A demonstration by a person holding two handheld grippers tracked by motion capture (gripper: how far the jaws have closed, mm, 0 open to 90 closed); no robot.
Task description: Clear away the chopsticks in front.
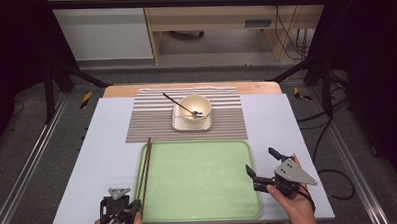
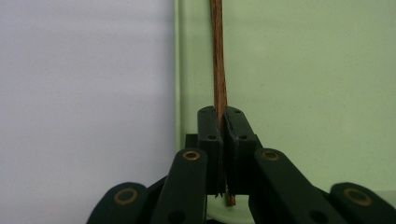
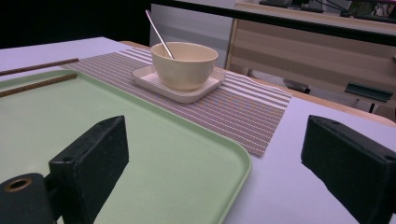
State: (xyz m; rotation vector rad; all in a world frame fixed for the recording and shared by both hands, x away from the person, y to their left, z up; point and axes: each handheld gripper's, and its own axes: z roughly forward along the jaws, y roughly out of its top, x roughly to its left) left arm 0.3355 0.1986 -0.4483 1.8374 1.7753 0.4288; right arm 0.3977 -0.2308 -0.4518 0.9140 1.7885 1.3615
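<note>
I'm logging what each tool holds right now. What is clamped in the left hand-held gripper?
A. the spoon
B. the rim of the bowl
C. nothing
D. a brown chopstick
D: in the left gripper view, the left hand-held gripper has its jaws shut on a brown chopstick that runs up over the green tray.

tray (image 1: 204,202) set at table's (image 1: 88,161) near edge | chopsticks (image 1: 146,166) laid along tray's left rim | mat (image 1: 152,121) placed behind tray | bowl (image 1: 195,108) set on mat
</note>
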